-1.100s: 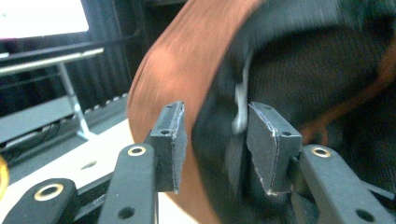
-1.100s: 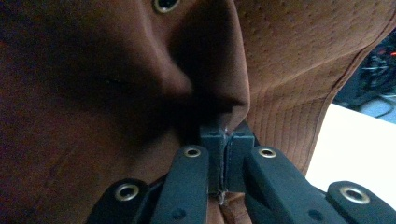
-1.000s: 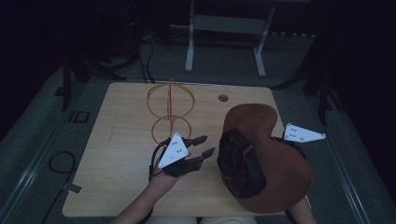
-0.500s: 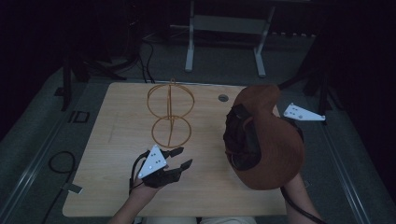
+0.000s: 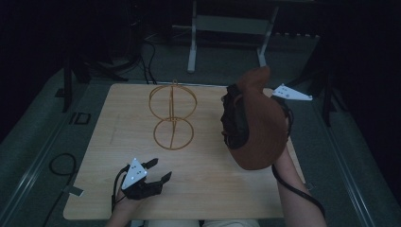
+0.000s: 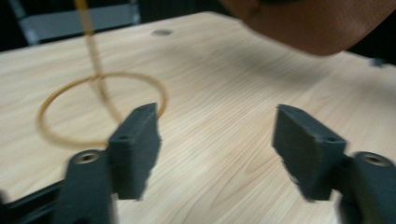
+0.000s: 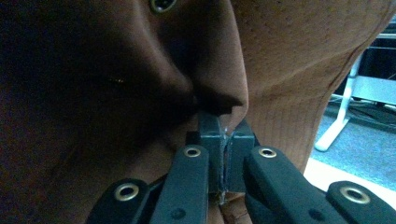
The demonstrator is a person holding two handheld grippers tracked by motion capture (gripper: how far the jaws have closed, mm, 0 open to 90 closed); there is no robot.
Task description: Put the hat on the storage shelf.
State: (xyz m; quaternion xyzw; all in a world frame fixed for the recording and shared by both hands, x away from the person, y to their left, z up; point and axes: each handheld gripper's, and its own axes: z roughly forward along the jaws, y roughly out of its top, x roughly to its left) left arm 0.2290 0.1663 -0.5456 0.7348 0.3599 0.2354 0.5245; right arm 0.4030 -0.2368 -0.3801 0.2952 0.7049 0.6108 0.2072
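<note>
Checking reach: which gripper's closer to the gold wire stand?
Left. The left gripper sits open just in front of the wire stand; the right gripper holds the brown hat beside it.

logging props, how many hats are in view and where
1. The brown hat is lifted above the table's right side, pinched by the right gripper; nothing else hat-like on the table, though its bulk could hide something.
</note>
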